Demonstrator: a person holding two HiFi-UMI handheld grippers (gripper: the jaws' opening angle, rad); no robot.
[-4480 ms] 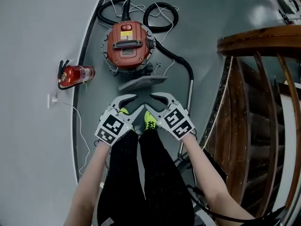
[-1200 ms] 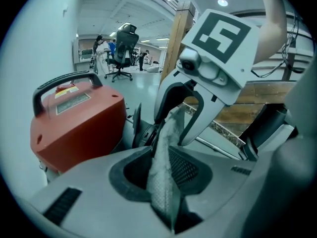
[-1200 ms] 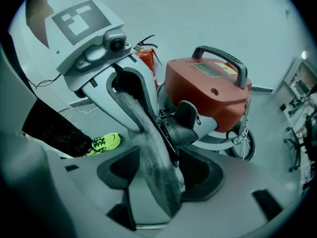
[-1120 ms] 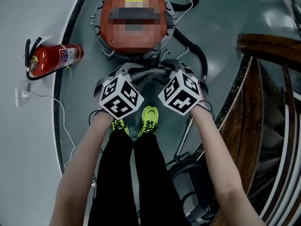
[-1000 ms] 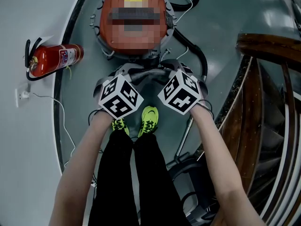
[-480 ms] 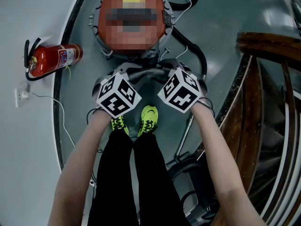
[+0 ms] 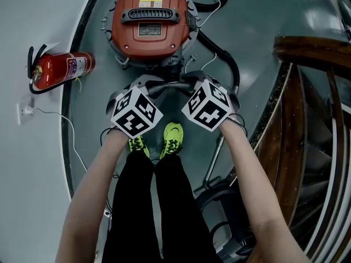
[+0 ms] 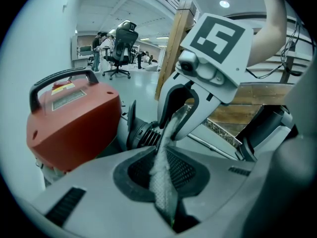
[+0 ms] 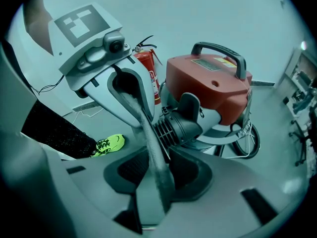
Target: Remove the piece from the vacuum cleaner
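Observation:
A flat grey piece (image 7: 166, 85) spans between my two grippers, just in front of the red vacuum cleaner (image 7: 151, 21). My left gripper (image 7: 143, 84) has its jaws closing, pads pressed on one end of the piece (image 8: 159, 180), which shows edge-on. Opposite it, my right gripper (image 7: 192, 79) is also closing. The piece (image 9: 151, 152) runs between its jaws with a dark gap beside it. Each gripper view shows the other gripper facing it: the right one (image 8: 181, 115) and the left one (image 9: 133, 95).
A red fire extinguisher (image 7: 57, 70) lies on the floor to the left, by a white cable. A black hose (image 7: 222, 56) curls round the vacuum's right side. A wooden stair railing (image 7: 307, 92) stands to the right. The person's green shoes (image 7: 174, 138) are just behind the grippers.
Earlier the grey piece lay on the floor before the vacuum, the grippers short of it. Over the last second both grippers have stayed at its ends, drifting slightly toward the vacuum.

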